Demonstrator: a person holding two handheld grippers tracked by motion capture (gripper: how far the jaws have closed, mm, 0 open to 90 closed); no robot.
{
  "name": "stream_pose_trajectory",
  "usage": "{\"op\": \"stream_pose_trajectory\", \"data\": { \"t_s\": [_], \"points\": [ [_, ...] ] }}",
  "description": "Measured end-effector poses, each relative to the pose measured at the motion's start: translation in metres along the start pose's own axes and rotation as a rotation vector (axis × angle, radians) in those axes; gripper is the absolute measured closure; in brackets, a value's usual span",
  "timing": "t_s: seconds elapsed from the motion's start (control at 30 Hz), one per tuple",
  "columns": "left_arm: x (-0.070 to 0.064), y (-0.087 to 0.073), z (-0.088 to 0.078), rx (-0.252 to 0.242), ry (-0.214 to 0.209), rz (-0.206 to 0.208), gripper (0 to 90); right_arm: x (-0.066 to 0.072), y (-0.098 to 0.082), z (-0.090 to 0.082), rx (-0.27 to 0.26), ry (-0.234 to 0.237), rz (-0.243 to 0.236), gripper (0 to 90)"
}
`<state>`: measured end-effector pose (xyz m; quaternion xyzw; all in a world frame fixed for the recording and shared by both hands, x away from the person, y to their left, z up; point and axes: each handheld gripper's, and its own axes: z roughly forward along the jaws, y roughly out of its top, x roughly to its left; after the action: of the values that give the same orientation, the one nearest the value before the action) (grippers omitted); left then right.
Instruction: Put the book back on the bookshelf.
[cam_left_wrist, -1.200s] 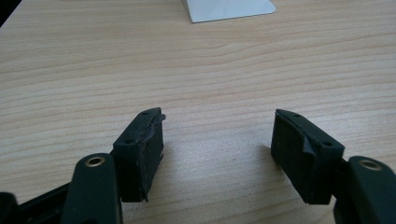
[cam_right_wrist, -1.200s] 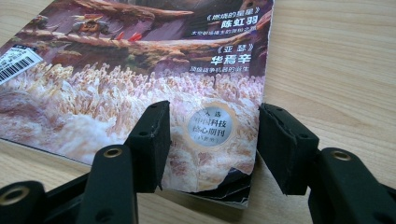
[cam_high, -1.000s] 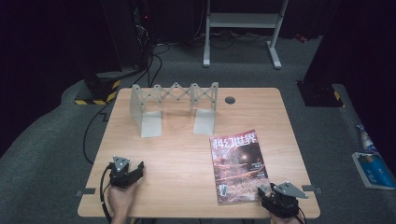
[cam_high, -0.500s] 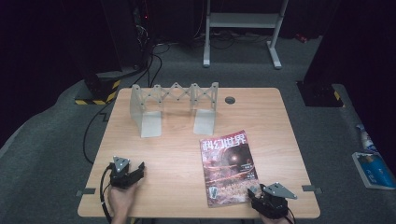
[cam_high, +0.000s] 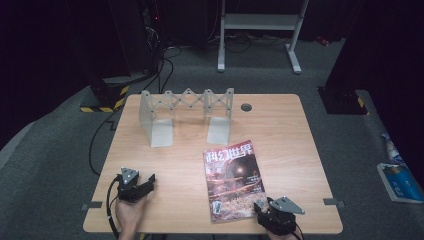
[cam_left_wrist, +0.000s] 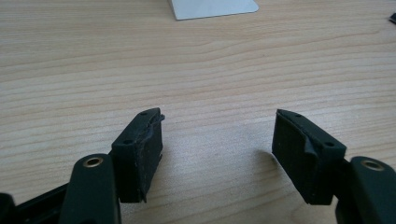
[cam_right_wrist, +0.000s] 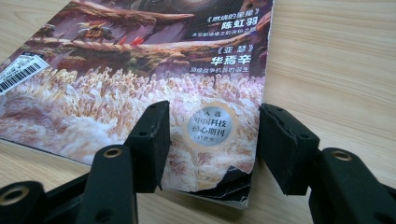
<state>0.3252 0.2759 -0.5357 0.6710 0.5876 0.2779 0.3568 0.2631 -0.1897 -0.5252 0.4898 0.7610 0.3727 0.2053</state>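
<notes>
A magazine (cam_high: 232, 180) with a dark red cover lies flat on the wooden table (cam_high: 300, 150), right of centre near the front. My right gripper (cam_high: 260, 209) is at its near right corner. In the right gripper view the right gripper (cam_right_wrist: 212, 135) is open: one jaw is over the cover (cam_right_wrist: 154, 70), the other stands at the cover's right edge, and the corner beneath is torn. My left gripper (cam_high: 149, 181) rests at the front left, a hand behind it. Seen from its own camera, the left gripper (cam_left_wrist: 217, 140) is open over bare wood.
A pale expanding rack (cam_high: 187, 112) with two flat feet stands at the back of the table; one foot (cam_left_wrist: 212, 7) shows in the left gripper view. A round cable hole (cam_high: 246, 107) sits beside it. On the floor are cables, a metal stand (cam_high: 260, 30) and a blue-white item (cam_high: 400, 180).
The magazine has slid to the left across the table, and my right gripper has moved left along with its near corner. The left gripper has stayed put.
</notes>
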Motion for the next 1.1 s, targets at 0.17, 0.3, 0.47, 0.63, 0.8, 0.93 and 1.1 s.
{"op": "stream_pose_trajectory", "data": {
  "t_s": [0.17, 0.3, 0.47, 0.63, 0.8, 0.93, 1.1],
  "points": [
    [-0.004, 0.001, 0.000, 0.001, -0.020, -0.008, 33.7, 0.010, 0.003, 0.005, -0.002, 0.021, -0.009, 44.8],
    [-0.012, 0.003, 0.002, 0.005, -0.054, -0.019, 33.9, 0.017, 0.004, 0.008, -0.003, 0.031, -0.011, 44.8],
    [-0.025, 0.006, 0.004, 0.001, -0.097, -0.037, 33.8, 0.023, 0.005, 0.011, -0.007, 0.043, -0.017, 44.7],
    [-0.041, 0.013, 0.006, 0.001, -0.155, -0.030, 33.8, 0.028, 0.006, 0.013, -0.005, 0.053, -0.018, 44.7],
    [-0.054, 0.019, 0.009, 0.006, -0.208, -0.041, 33.9, 0.032, 0.007, 0.014, -0.002, 0.060, -0.021, 44.6],
    [-0.062, 0.019, 0.012, 0.027, -0.229, -0.037, 34.0, 0.036, 0.008, 0.016, -0.003, 0.071, -0.018, 44.4],
    [-0.071, 0.019, 0.015, 0.033, -0.259, -0.031, 34.0, 0.040, 0.008, 0.017, -0.001, 0.083, -0.020, 44.3]
  ]
}}
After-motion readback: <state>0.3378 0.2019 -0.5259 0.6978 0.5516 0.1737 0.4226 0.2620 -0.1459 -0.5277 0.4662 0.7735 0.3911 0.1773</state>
